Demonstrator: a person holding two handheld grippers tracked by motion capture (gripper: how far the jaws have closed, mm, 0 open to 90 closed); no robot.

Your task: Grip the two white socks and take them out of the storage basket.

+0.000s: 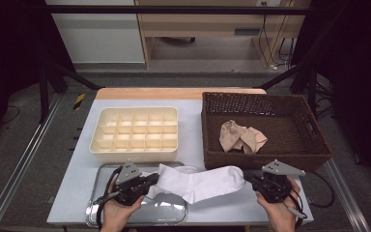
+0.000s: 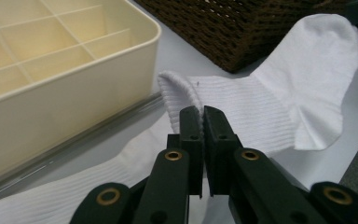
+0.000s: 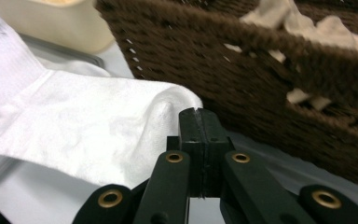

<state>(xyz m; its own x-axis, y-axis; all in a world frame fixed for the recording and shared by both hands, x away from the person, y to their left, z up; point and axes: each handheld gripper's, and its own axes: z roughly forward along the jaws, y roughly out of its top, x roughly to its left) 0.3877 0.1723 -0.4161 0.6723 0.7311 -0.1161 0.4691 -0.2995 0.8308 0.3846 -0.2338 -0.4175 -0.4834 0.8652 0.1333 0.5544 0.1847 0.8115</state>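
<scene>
We've got the white sock pinched at both ends, left gripper at nine o'clock, right gripper at three, stretching it flat.

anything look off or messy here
Nothing is damaged or spilled. The white sock is stretched between the left gripper and right gripper, each shut on one end. The beige socks lie crumpled in the basket.
</scene>
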